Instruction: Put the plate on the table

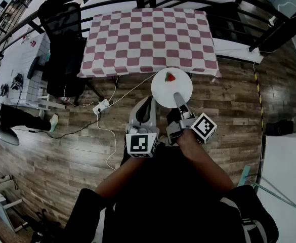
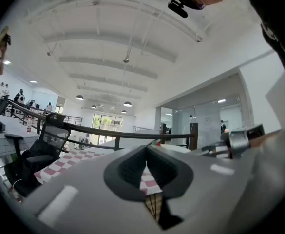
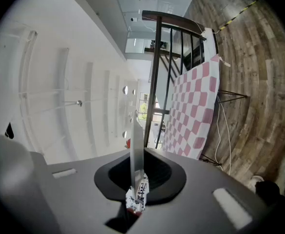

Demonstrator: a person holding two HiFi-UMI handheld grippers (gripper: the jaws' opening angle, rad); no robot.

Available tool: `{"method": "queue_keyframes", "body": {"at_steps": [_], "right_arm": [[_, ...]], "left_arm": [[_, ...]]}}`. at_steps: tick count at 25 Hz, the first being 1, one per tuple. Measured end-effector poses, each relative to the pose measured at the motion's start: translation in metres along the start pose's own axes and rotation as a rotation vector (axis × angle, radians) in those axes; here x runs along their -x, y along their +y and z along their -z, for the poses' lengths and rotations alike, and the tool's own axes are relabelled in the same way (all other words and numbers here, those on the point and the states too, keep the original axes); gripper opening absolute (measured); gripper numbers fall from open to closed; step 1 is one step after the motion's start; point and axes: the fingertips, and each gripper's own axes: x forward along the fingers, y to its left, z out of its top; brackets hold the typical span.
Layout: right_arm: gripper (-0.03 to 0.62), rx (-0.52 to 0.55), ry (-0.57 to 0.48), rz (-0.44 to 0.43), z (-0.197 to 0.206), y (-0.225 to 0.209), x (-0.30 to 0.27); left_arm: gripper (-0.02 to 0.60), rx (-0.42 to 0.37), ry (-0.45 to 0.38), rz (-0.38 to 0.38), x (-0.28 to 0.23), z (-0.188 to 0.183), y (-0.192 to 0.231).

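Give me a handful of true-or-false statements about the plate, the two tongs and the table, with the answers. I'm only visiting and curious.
1. The right tongs grip the white plate by its rim. True.
2. The plate rests on the tablecloth. False: it is held in the air in front of the table, with the wooden floor behind it in the head view.
3. A small red thing lies on the plate. True.
4. The left tongs also hold the plate. False: they are closed on nothing, beside it.
5. The tablecloth is plain blue. False: it is checked red and white.
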Motion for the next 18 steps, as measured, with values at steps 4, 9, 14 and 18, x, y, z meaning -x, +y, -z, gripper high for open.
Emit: {"method": "queue_keyframes", "body": {"at_steps": [4,9,14,18], "right_arm": [[0.018,-0.009,-0.003,-0.021,-0.001,0.004,0.002],[0.018,-0.009,-0.025,-0.048,-0.006,-0.001,-0.001],[0.018,0.028,-0.031,-0.042,-0.016,-0.009,-0.006],[0.018,0.001,-0.043,-0.040,-0.022,-0.015,-0.016]], "left_arm": [[0.009,-0.002,-0.010,0.002,0.003,0.001,-0.003],[0.009,0.020,0.016,-0.053,0.002,0.011,0.022],[0.009,0.038,-0.006,-0.070,-0.005,0.006,0.040],[0.009,0.042,0.003,-0.058,-0.025,0.010,0.050]]}}
